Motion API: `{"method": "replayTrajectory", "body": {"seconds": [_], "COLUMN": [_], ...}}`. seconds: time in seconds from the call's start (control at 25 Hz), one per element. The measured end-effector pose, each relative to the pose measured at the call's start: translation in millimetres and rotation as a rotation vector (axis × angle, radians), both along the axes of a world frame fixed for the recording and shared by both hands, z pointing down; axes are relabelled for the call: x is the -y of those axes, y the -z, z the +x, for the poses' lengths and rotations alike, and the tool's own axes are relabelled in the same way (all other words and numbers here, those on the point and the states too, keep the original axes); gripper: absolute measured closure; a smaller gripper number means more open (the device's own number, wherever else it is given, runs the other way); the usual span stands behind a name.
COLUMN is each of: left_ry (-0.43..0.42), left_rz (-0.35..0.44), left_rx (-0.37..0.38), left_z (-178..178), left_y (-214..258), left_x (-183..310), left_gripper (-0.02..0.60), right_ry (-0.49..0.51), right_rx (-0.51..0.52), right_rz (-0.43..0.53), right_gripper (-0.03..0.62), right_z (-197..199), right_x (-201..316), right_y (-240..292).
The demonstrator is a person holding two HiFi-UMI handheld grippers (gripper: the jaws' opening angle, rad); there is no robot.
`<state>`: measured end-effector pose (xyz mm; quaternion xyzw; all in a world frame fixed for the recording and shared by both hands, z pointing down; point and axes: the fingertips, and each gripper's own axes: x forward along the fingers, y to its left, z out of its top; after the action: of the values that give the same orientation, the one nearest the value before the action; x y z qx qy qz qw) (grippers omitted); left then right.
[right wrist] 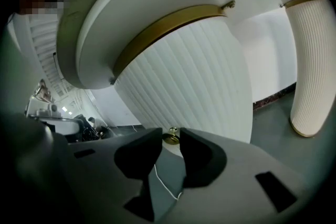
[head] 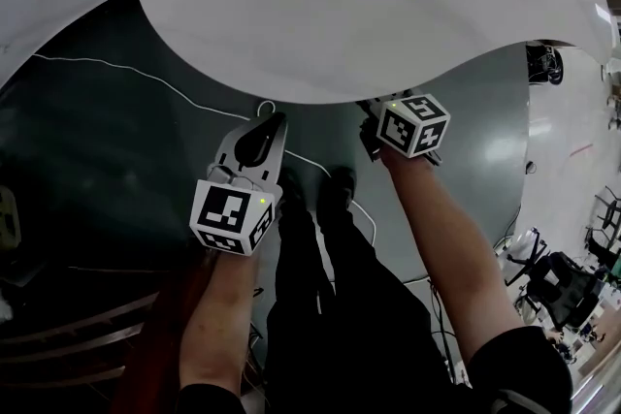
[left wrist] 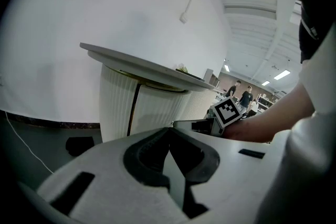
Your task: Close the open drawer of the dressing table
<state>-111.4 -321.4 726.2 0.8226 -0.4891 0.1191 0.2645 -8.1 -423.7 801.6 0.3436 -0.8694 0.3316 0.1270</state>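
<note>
No legible text or numbers.

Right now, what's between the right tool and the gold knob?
Nothing: the right gripper view shows the right tool just short of the gold knob, stretch bare.

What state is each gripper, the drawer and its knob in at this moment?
left gripper: shut, nothing held.
right gripper: open, jaws apart at the knob.
brass knob: not clamped, sits at the right gripper's jaw tips.
drawer: seemingly not fully in; the left gripper view shows a dark gap beside its ribbed front.
</note>
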Motion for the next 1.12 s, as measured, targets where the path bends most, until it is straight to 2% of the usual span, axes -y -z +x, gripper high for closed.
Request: {"method": "replayTrajectory", "body": {"seconds": [0.32,0.44,0.52,0.64,0.84,0.96,1.12], "left_ry": [-0.015,-0.026,-0.030,-0.028,-0.024,-0.055,-0.088], "left_rz": [-0.008,-0.005,0.008,0.026,0.059,0.056,0.067], "left_rx": [0.004,0.011,0.013,0.007,-0.040,-0.012,-0.044], "left_z": [-2,-4,-10,-16,-13,-13,-11], "left_y": [10,21,31,47,66,80,118], "left_x": [-3,-5,-5,-3,-1,-12,-29], "left_gripper": [0.575,0.575,0.575,0.575,0.575,0.574,0.574], "right_ry": [-0.043,-0.081,-0.104,-0.122,-0.061,-0.020,-0.062], "right_rx": [0.053,0.035,0.017,0.013,-0.075,-0.152,-0.184], "right_rz": [0.005,-0.017,-0.026,-0.042,-0.034,-0.027,-0.008], "right_gripper": [0.479,0.477,0.510,0.514,0.536,0.546,0.559], "right_z": [-2,3,7,17,46,61,89], "right_x": [7,2,-6,-25,-77,-117,-145], "right_y": [0,0,2,12,53,93,160]}}
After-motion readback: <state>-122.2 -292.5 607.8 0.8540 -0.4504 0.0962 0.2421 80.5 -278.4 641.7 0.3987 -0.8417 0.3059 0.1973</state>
